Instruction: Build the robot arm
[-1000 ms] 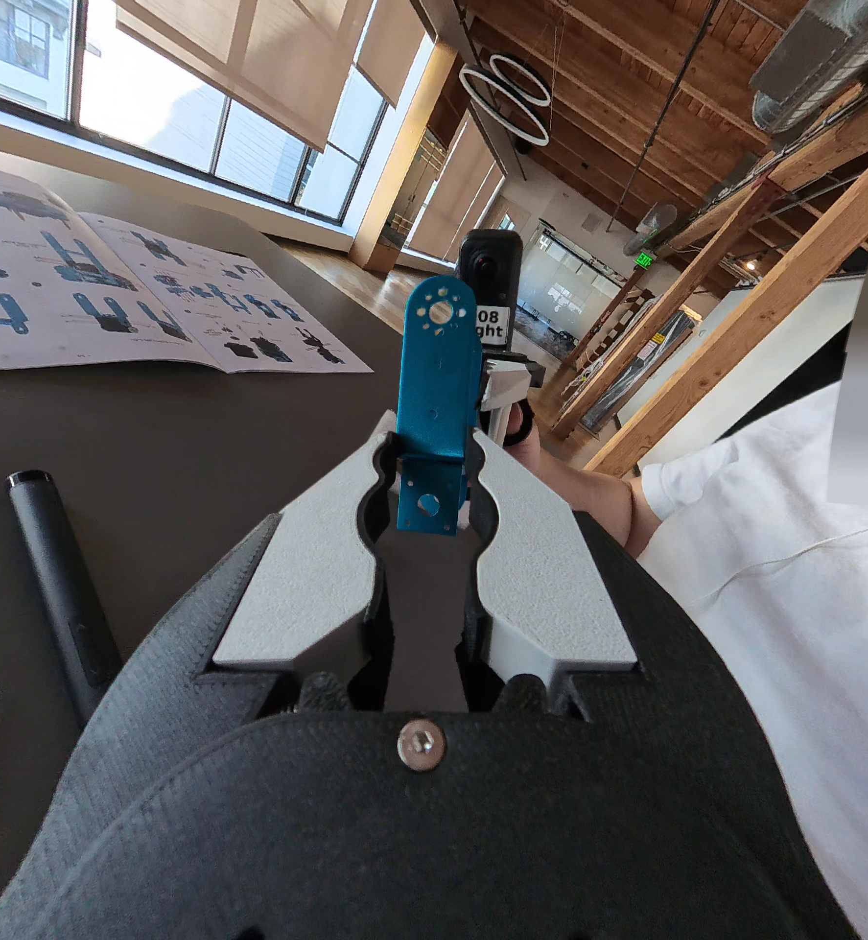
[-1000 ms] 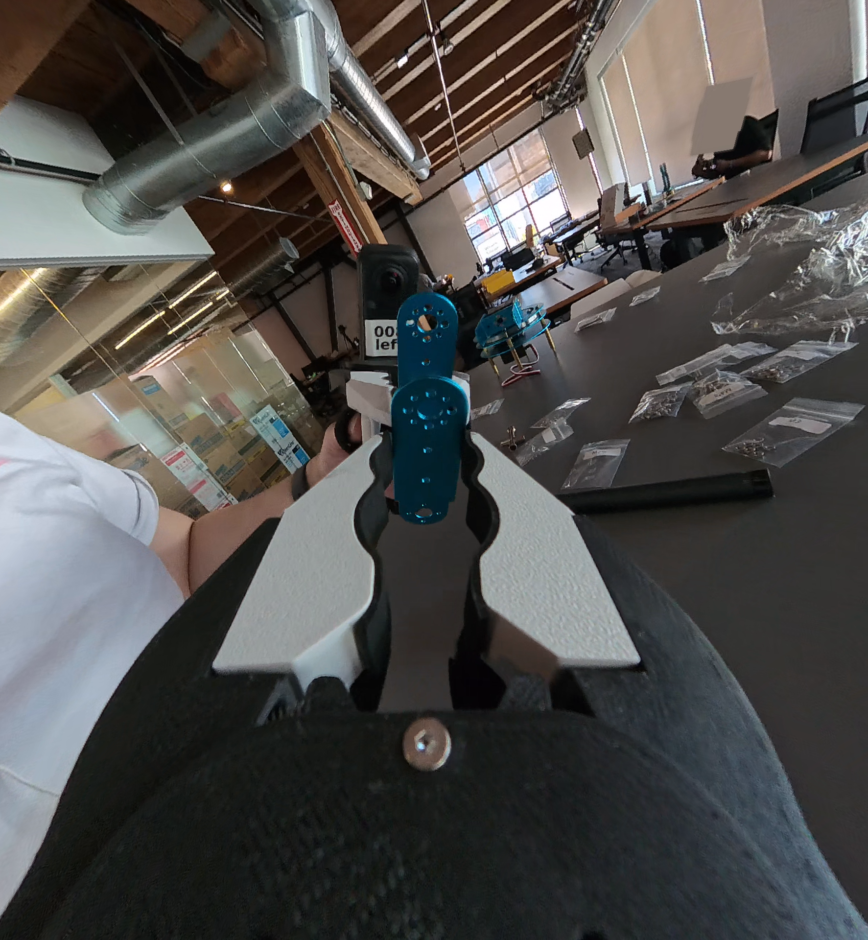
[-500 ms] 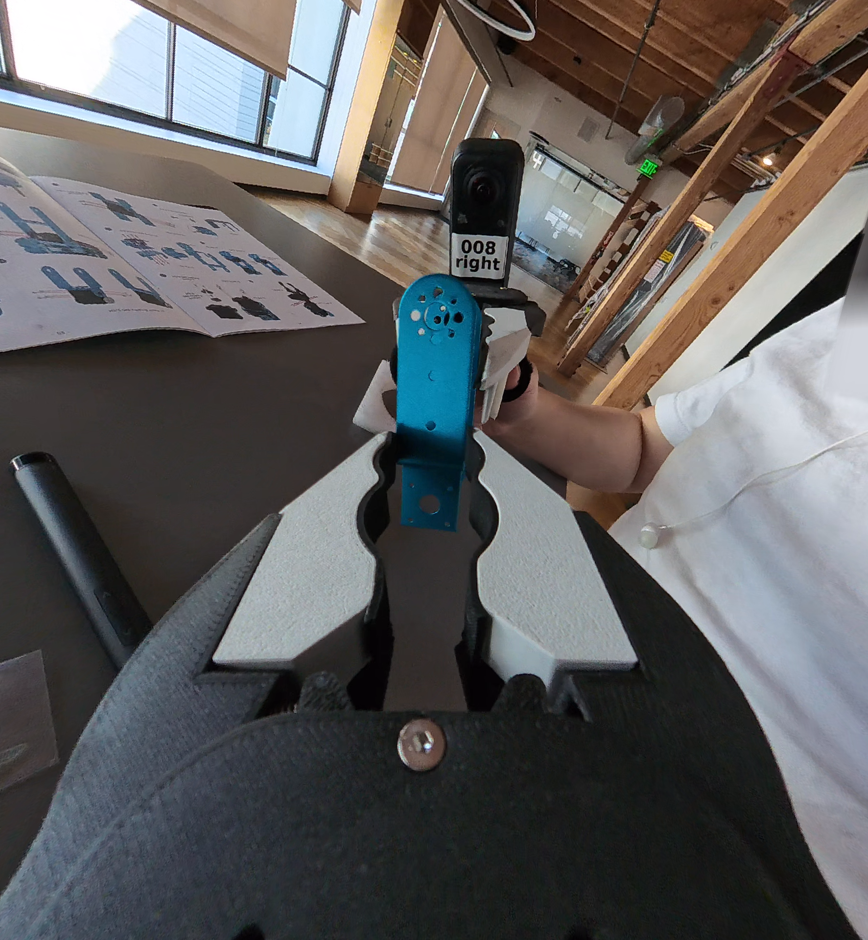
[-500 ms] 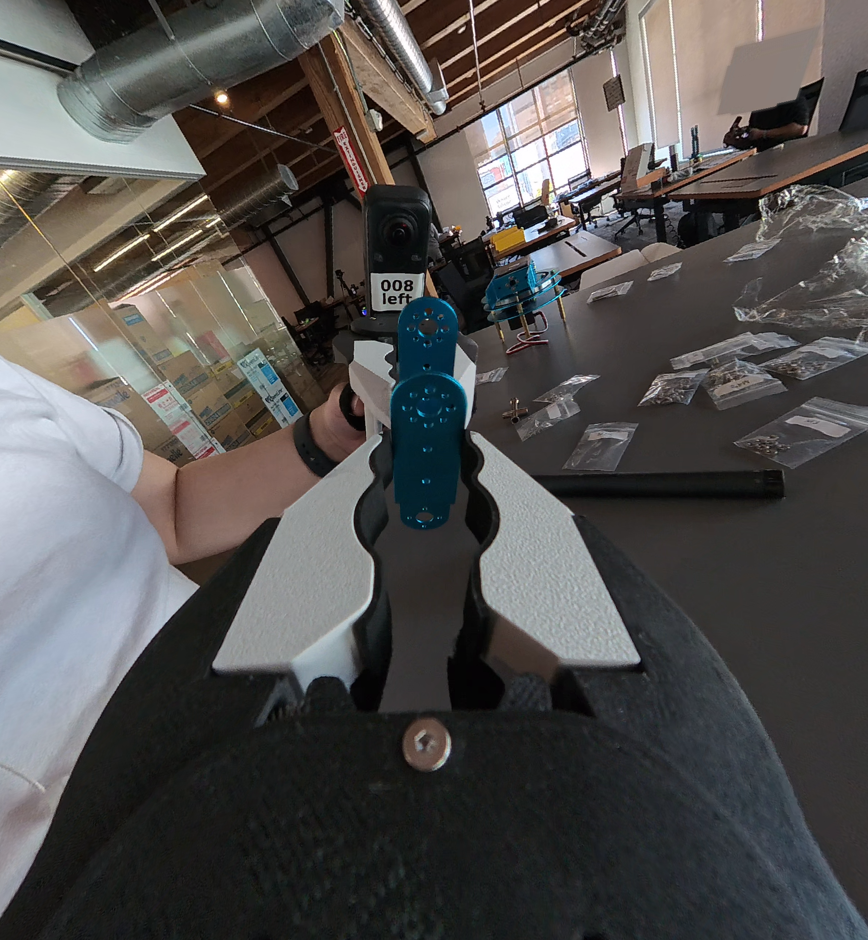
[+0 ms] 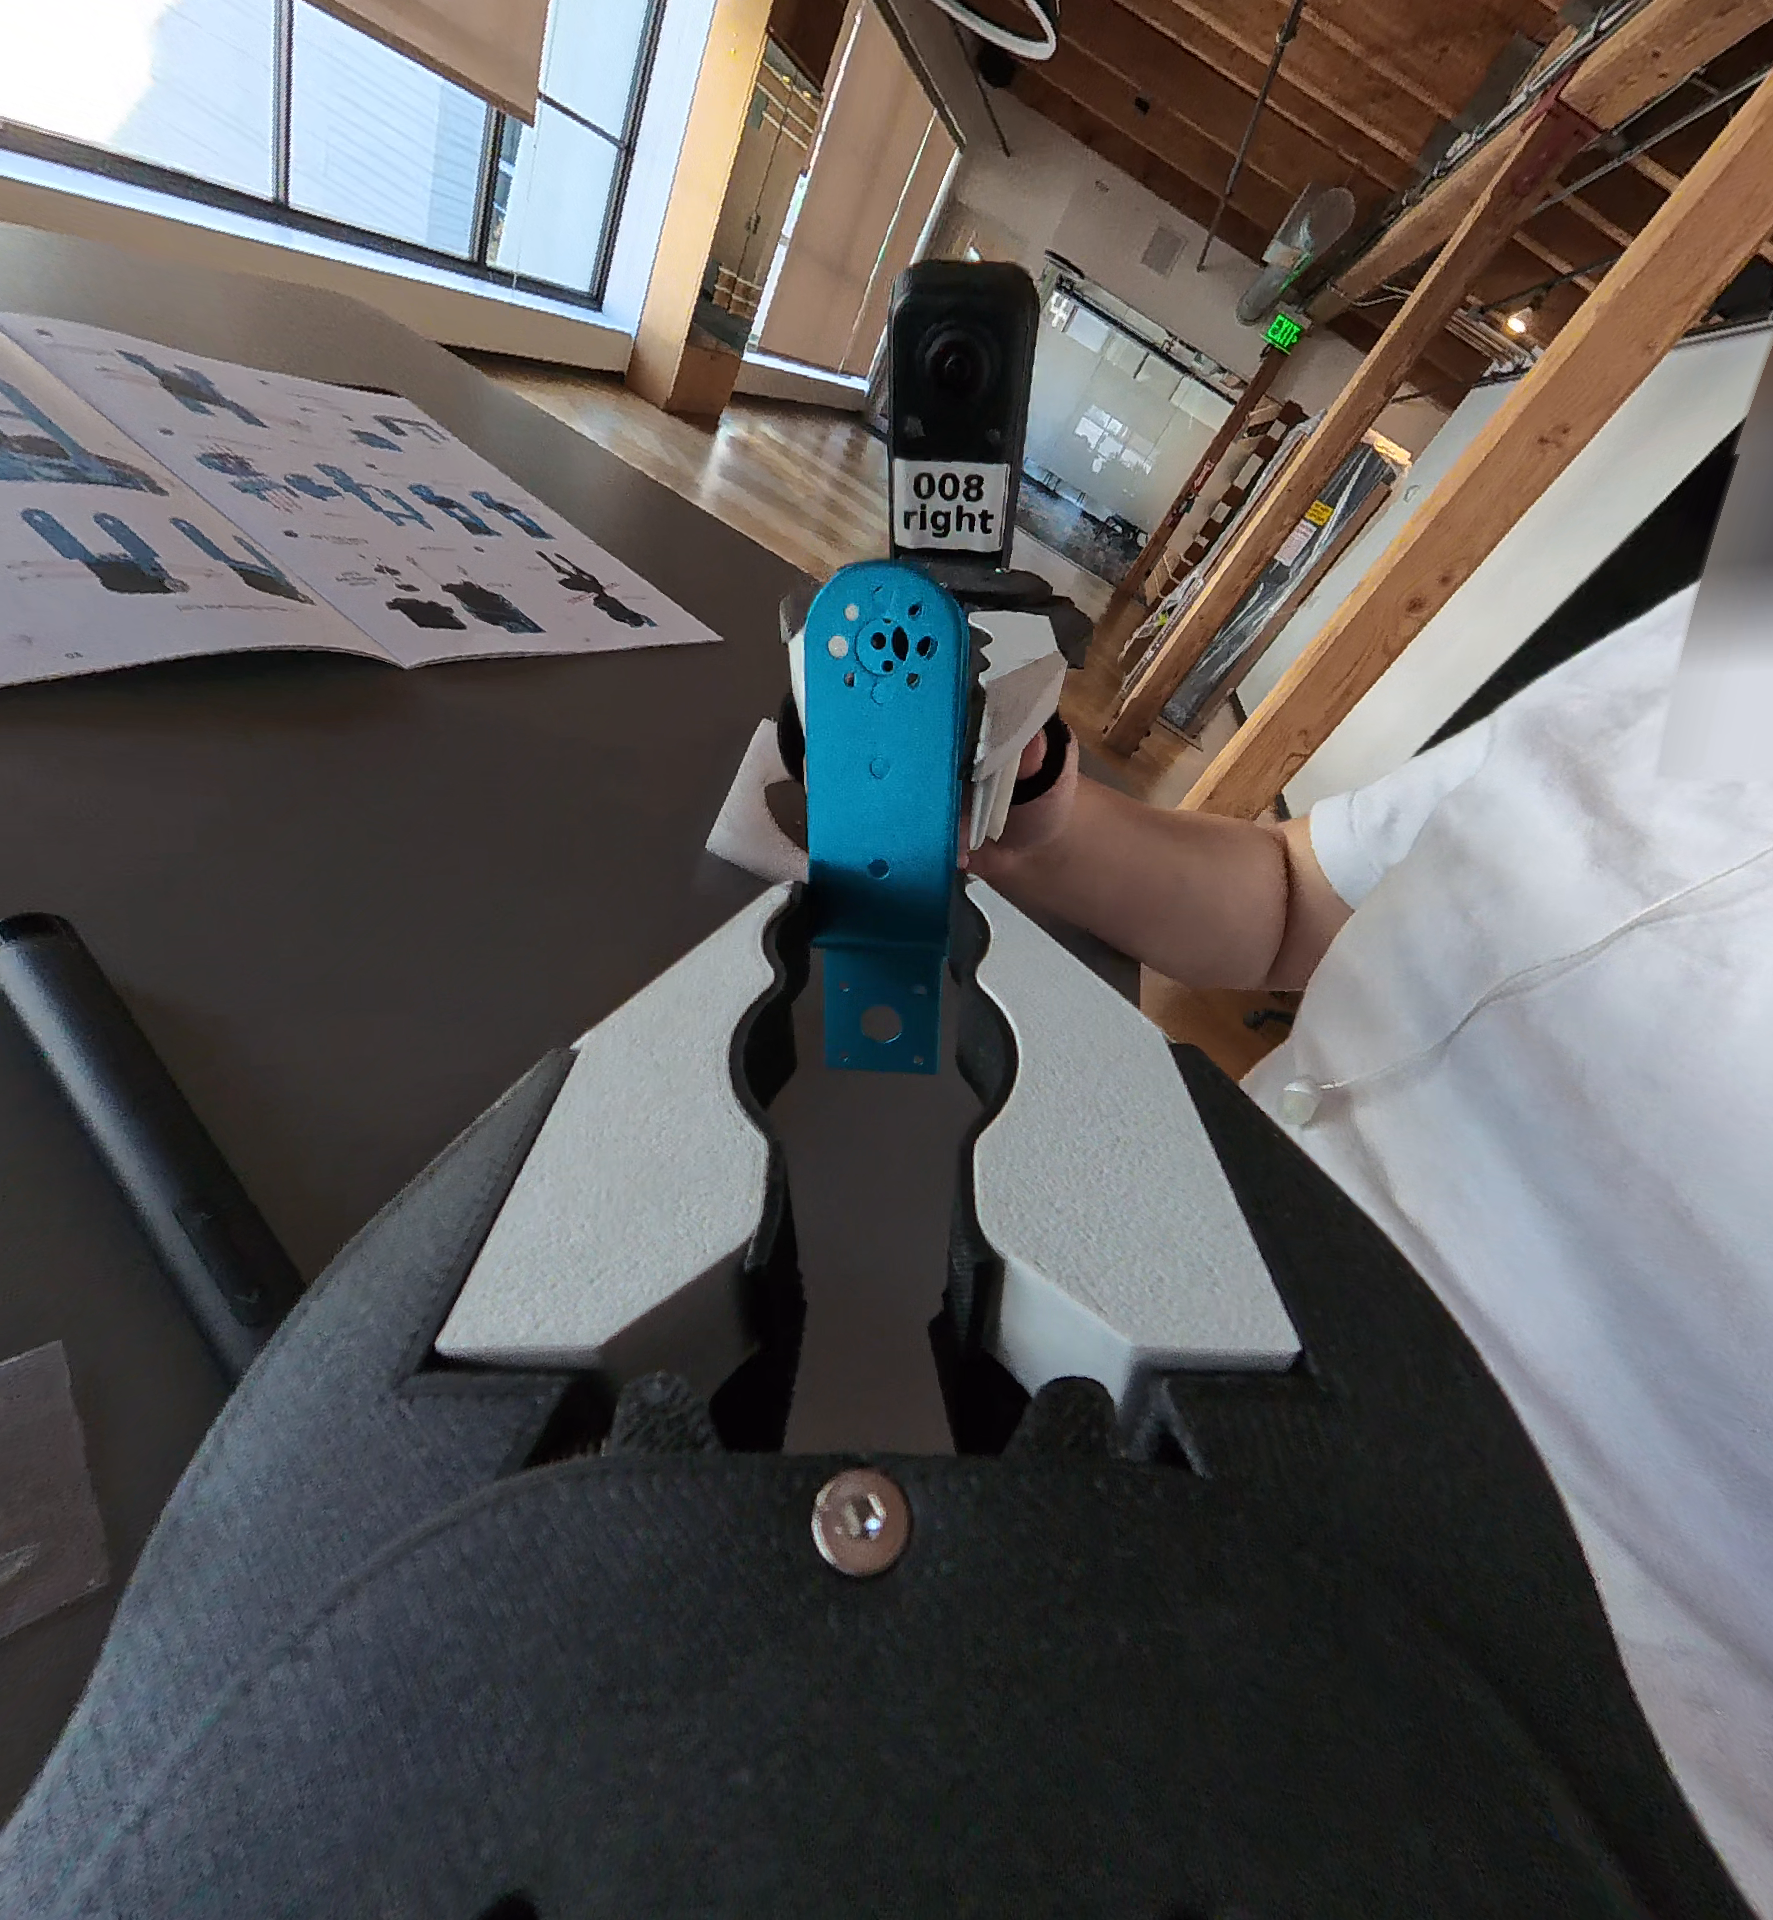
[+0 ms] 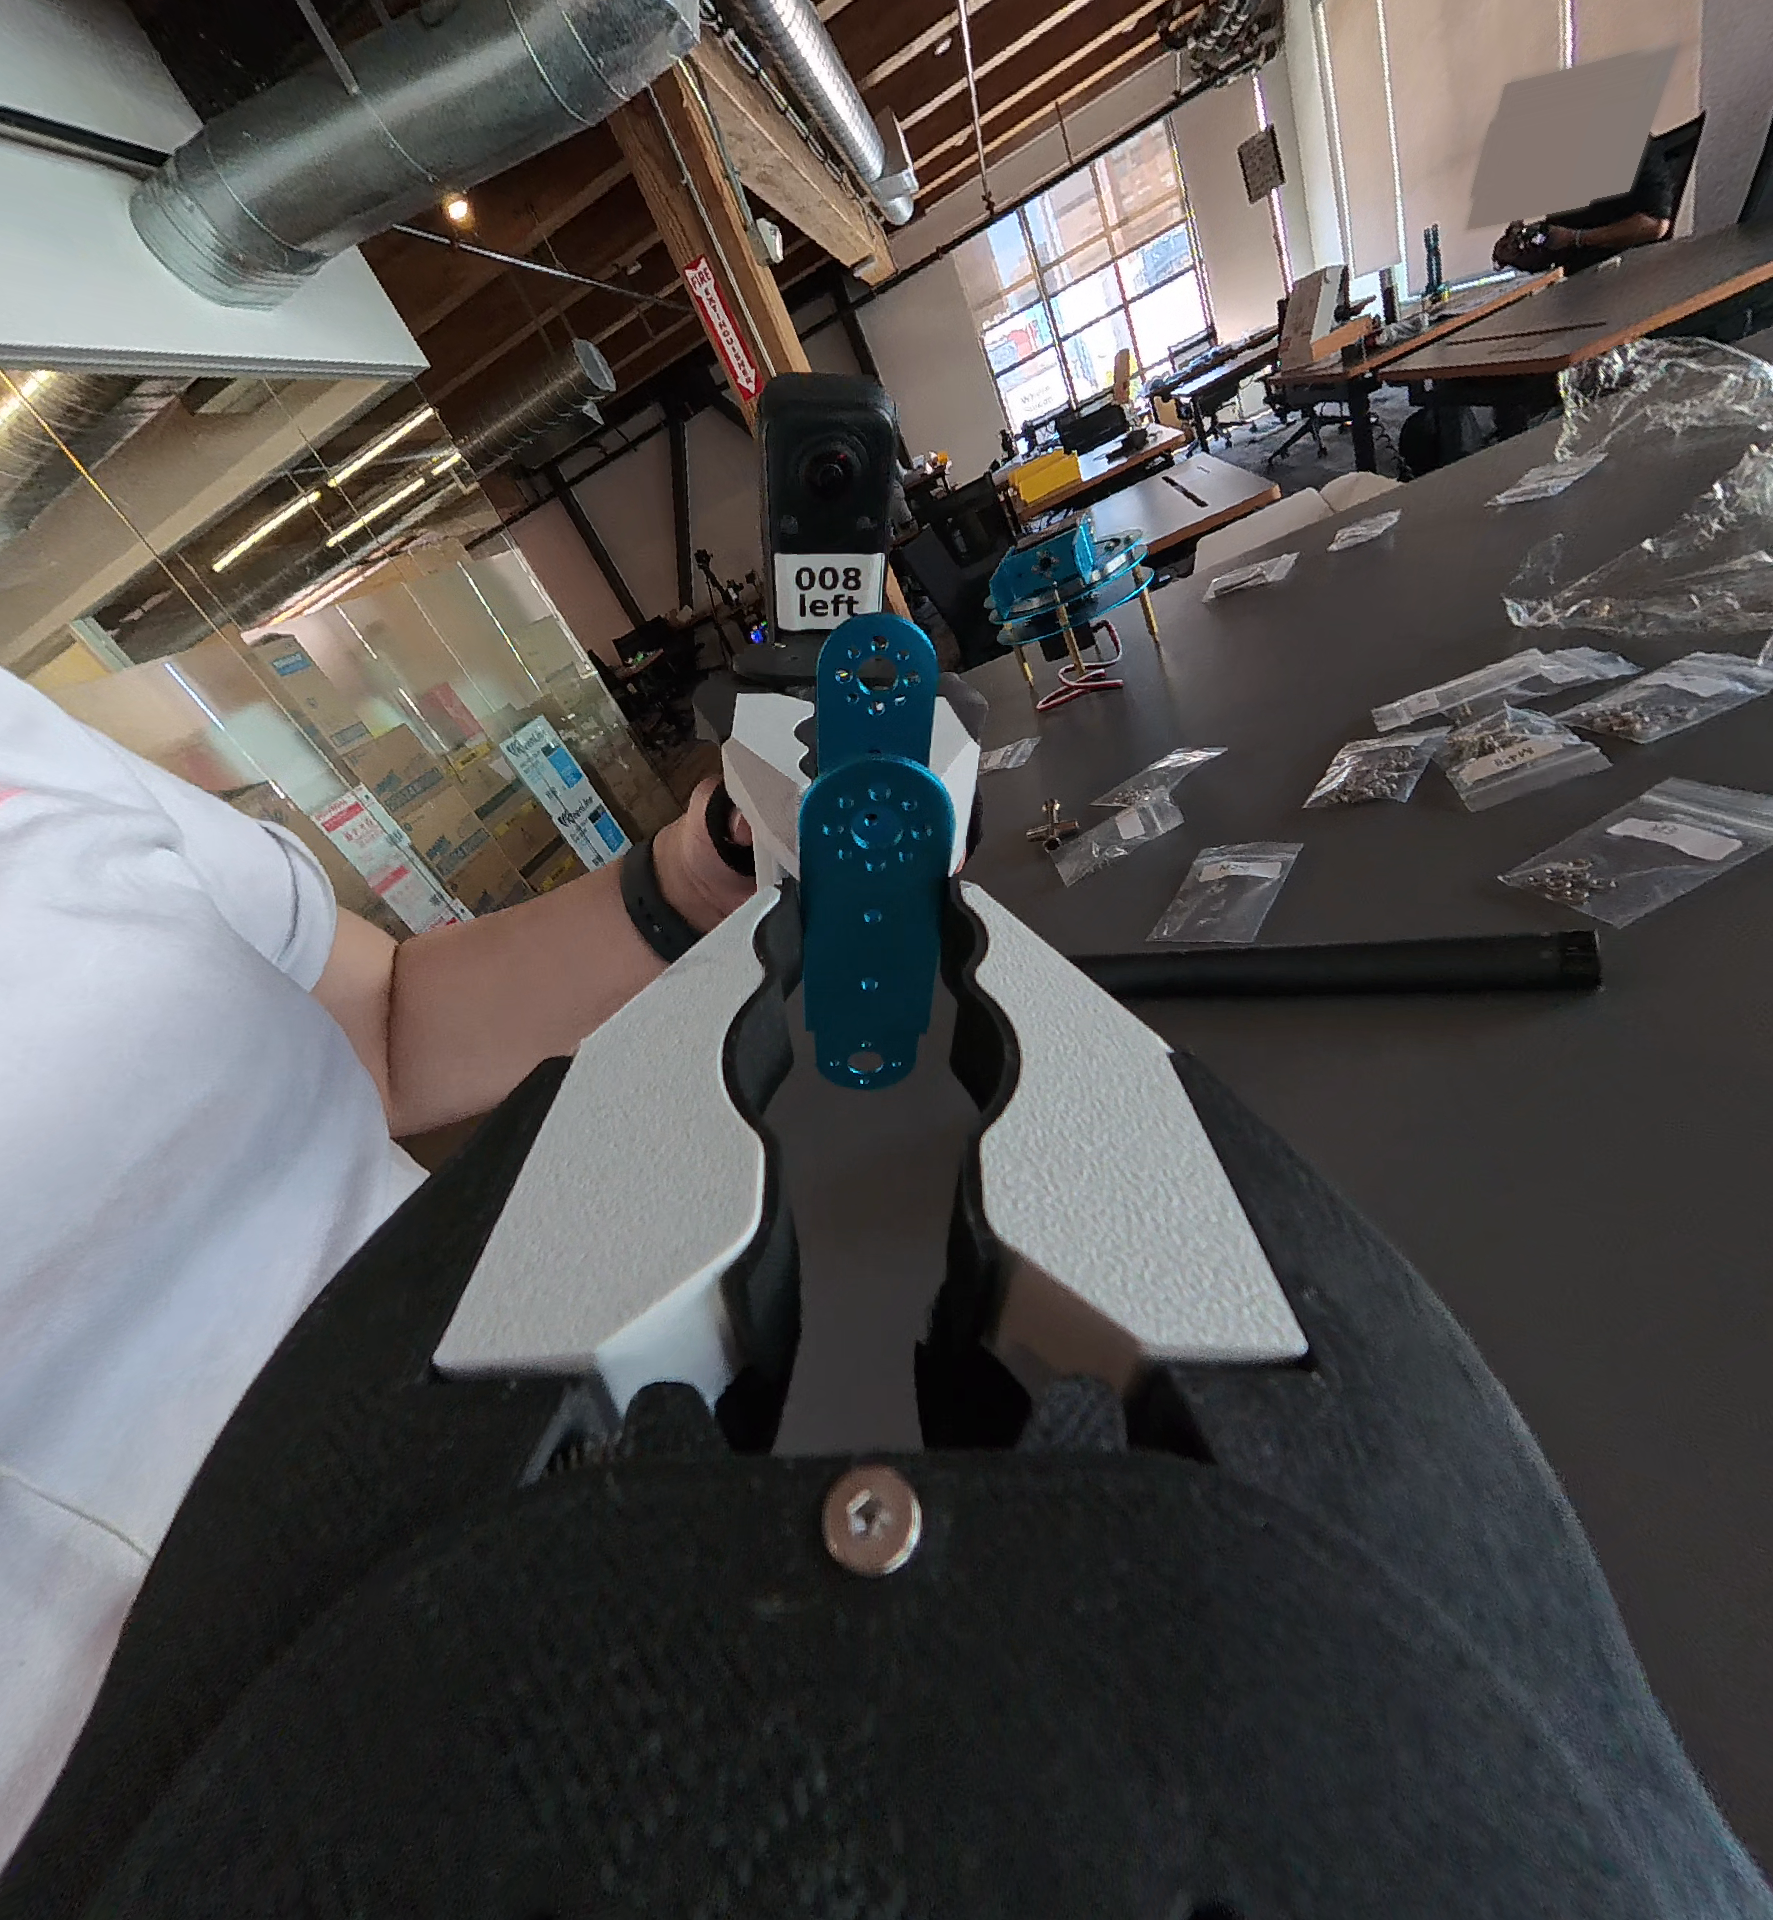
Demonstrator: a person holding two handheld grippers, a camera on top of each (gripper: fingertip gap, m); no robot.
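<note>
In the left wrist view, my left gripper (image 5: 880, 899) is shut on a blue metal bracket (image 5: 882, 769) with a bent lower flange and holds it upright above the dark table (image 5: 394, 852). In the right wrist view, my right gripper (image 6: 871, 896) is shut on a second blue perforated plate (image 6: 869, 914). The left gripper's bracket (image 6: 877, 691) stands right behind that plate. The two grippers face each other, tips close. I cannot tell whether the two blue parts touch. The right gripper's white fingers (image 5: 1012, 675) show behind the bracket.
A black rod (image 5: 123, 1122) lies on the table by the left gripper and also shows in the right wrist view (image 6: 1349, 961). An open booklet (image 5: 238, 520) lies far left. Small bags of hardware (image 6: 1225, 888), crumpled plastic (image 6: 1713, 520) and a blue round assembly (image 6: 1064, 582) lie beyond. A person's white shirt (image 5: 1536, 1039) is close.
Both views have tilted down toward the table, and the opposite gripper looms larger: the two grippers have come closer together. Both grips are unchanged.
</note>
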